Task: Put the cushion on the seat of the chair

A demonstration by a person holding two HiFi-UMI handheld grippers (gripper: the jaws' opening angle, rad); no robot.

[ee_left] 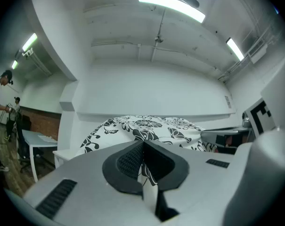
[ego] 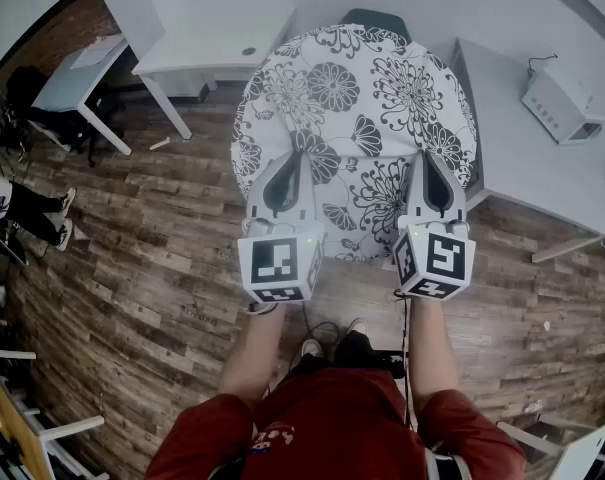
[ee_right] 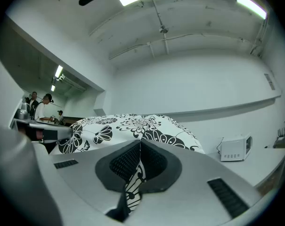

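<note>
At the near edge of the round flowered cushion (ego: 357, 118), pinching the cloth with both grippers. Clamping a fold with the left gripper (ego: 290, 163) toward the left of that edge, and another with the right gripper (ego: 429, 168) toward the right, the two well apart. Squeezing each pair of jaws down narrow, with a strip of patterned fabric caught between the pads in the left gripper view (ee_left: 143, 147) and in the right gripper view (ee_right: 139, 147).

Holding the cushion spread away from the fingers, straight ahead of the person and over the plank floor (ego: 132, 248), between a white desk (ego: 202, 38) and a grey table (ego: 532, 158). Showing no clear long axis, being nearly round. Sharing the load evenly, with neither gripper nearer than the other.

Judging the dark shape (ego: 377, 18) peeking past the cushion's far edge to be the chair. Placing the seat, on that reading, beyond and below the fingers.

Hiding the seat entirely under the cushion. Not being able to tell whether the underside is touching the seat or hanging above it. Seeing only cushion (ee_left: 147, 126) (ee_right: 128, 126), wall and ceiling from either gripper view.
</note>
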